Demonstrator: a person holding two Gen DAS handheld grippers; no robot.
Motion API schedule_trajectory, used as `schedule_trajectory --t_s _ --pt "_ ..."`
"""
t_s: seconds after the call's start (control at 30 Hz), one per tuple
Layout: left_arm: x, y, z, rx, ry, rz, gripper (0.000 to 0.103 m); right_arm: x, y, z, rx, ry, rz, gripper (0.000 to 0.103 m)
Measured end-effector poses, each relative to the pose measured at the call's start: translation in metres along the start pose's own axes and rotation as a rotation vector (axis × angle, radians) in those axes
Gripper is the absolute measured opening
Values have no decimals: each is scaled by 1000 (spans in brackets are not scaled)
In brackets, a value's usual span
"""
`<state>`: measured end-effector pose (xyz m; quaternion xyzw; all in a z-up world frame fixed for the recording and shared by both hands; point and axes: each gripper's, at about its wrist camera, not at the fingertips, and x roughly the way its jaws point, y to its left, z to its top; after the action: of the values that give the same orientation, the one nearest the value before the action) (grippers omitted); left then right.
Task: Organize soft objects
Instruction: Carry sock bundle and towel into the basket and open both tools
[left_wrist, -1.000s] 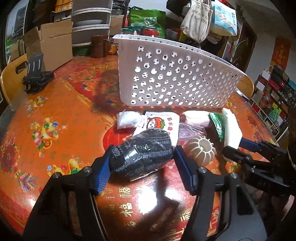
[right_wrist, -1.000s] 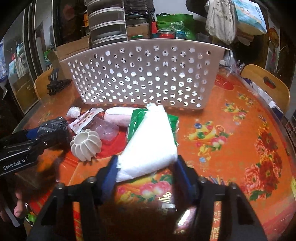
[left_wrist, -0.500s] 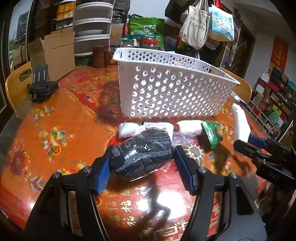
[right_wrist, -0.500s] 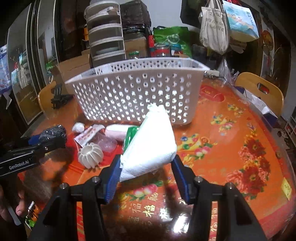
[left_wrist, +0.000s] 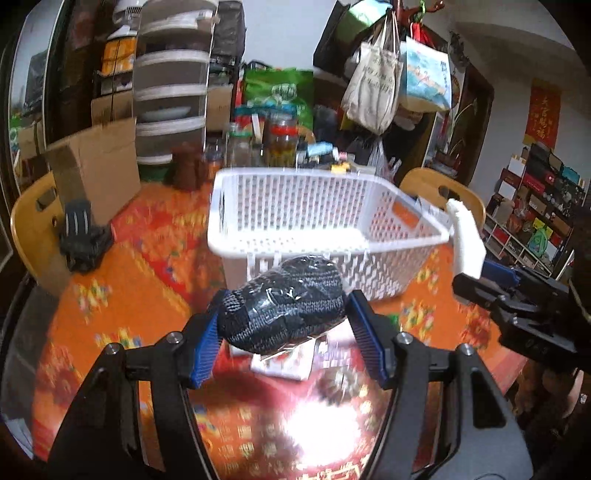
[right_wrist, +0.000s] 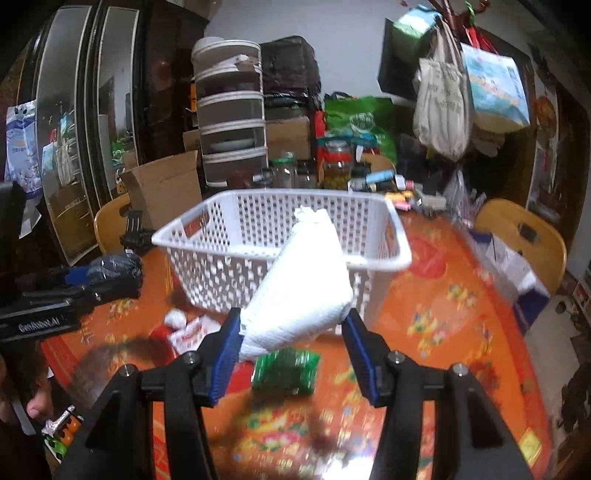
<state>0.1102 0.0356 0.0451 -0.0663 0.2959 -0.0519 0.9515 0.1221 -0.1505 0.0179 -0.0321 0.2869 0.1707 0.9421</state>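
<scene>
My left gripper (left_wrist: 286, 328) is shut on a black knitted bundle in clear wrap (left_wrist: 284, 302), held in the air in front of the white perforated basket (left_wrist: 325, 236). My right gripper (right_wrist: 291, 343) is shut on a white tissue pack (right_wrist: 303, 288), raised before the same basket (right_wrist: 280, 236). The right gripper and its white pack (left_wrist: 467, 240) show at the right of the left wrist view. The left gripper with the black bundle (right_wrist: 110, 277) shows at the left of the right wrist view. The basket looks empty inside.
On the red patterned table (right_wrist: 443, 332) lie a green packet (right_wrist: 286, 371), a red-and-white packet (right_wrist: 188, 332) and a small white bundle (right_wrist: 175, 317). A black clamp (left_wrist: 83, 240), a cardboard box (left_wrist: 96, 166), jars and wooden chairs stand around the far edge.
Both grippers have risen well above the table with their loads, up to about the basket's rim. The items left on the table now lie below and behind the fingers.
</scene>
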Motion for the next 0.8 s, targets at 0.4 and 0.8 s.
schedule_trajectory --t_s 0.4,0.8 --pt "61 -5 114 2 80 -13 62 60 -16 92 -40 68 11 54" --pt "198 -6 135 -28 338 73 62 171 -36 99 -26 321 -1 55"
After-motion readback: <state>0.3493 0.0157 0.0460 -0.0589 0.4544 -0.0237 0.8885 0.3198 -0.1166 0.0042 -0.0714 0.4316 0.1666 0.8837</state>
